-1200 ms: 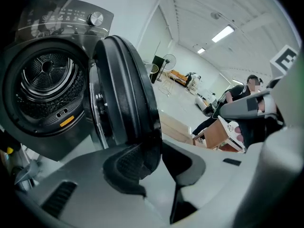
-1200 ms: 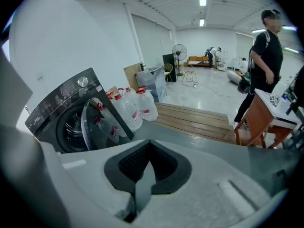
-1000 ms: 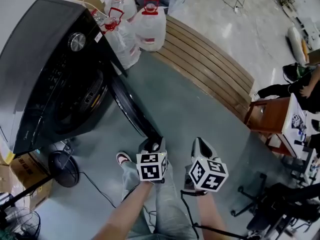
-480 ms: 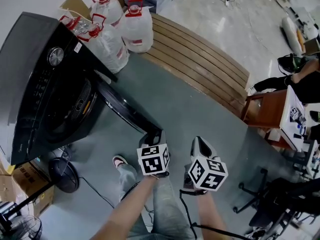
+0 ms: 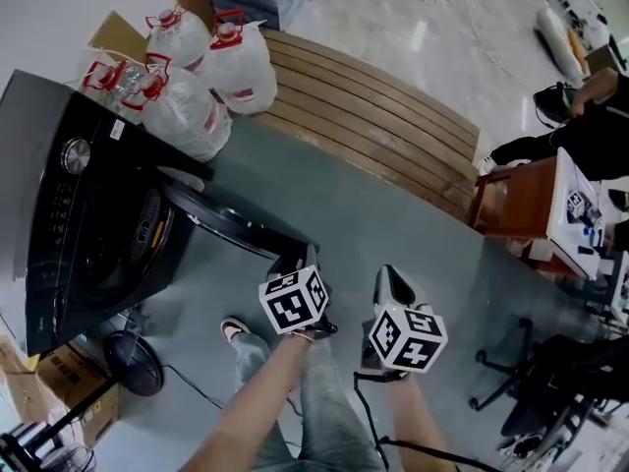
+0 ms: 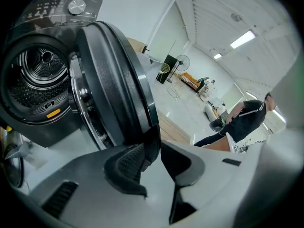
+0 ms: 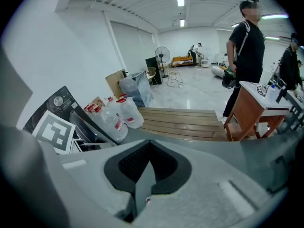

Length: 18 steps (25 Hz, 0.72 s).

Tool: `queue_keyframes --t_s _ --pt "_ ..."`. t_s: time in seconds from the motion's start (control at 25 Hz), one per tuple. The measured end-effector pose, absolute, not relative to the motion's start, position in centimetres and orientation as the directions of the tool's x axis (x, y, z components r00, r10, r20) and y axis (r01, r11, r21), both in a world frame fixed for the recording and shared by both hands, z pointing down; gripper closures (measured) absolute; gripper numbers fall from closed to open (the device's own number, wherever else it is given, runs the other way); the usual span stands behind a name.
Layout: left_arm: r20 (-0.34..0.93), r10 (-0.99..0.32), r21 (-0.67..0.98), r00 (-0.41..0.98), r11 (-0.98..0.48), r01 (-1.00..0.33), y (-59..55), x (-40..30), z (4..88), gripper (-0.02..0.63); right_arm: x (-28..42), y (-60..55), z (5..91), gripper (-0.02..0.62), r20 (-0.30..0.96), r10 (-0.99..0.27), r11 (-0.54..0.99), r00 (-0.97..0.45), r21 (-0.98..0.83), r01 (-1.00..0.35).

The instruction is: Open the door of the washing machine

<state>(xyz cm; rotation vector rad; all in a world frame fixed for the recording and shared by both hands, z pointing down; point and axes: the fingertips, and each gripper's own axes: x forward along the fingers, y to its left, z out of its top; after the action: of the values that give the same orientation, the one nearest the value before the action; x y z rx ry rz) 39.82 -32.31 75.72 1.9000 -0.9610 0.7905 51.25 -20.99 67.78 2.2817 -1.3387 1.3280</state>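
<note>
Now the door [image 5: 231, 226] stands further out from the washing machine [image 5: 59, 244] than a second ago, drawn by the left gripper [image 6: 153, 152], whose jaws have just been closing tighter on its rim. The right gripper [image 7: 145, 167] is pinched together, empty. The opening looks nearly done.

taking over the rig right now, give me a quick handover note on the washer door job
left gripper: jaws have just been closing and are clamped on the free edge of the door.
right gripper: jaws shut, empty, beside the left one, touching nothing.
washing machine: at the left of the head view, with the door swung well out from its front and the drum exposed.
Done: door unlatched and opened wide.
Left: probably only to let go of the door edge and draw the left gripper clear. Swing it a little further first if it should go right back.
</note>
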Motion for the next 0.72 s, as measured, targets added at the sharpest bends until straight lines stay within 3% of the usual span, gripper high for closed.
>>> queue_keyframes --t_s 0.72 --pt "0.8 -0.354 0.348 0.485 -0.385 -0.855 -35.8 46.3 75.4 0.526 56.9 -17.2 68.7 0.597 0.776 -0.582 -0.656 0.242 -0.274 -0.703"
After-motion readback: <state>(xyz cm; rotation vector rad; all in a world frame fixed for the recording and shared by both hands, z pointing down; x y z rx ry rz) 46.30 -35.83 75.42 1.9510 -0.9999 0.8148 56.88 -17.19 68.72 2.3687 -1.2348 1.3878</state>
